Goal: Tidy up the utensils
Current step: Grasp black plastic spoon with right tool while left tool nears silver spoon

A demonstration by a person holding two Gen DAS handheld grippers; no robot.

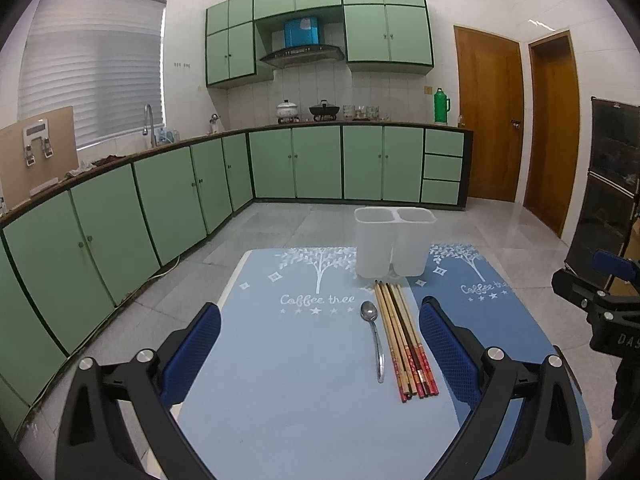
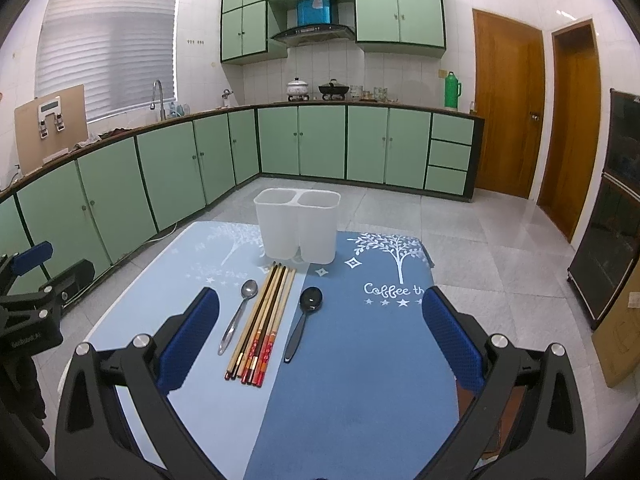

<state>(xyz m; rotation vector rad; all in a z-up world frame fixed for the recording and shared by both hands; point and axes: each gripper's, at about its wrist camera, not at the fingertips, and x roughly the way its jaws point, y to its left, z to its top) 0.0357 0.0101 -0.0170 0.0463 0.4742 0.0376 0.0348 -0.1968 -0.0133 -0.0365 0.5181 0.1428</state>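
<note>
Chopsticks (image 2: 260, 326) lie between metal spoon (image 2: 239, 316) and black spoon (image 2: 303, 322).

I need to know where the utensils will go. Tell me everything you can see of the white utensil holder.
The utensil holder is translucent white plastic: two tall, rounded-square cups joined at one shared rim. Both compartments look empty. It stands upright at the far edge of the table, straddling the seam between the light blue mat and the dark blue mat. The chopsticks lie just in front, tips toward its base.
</note>
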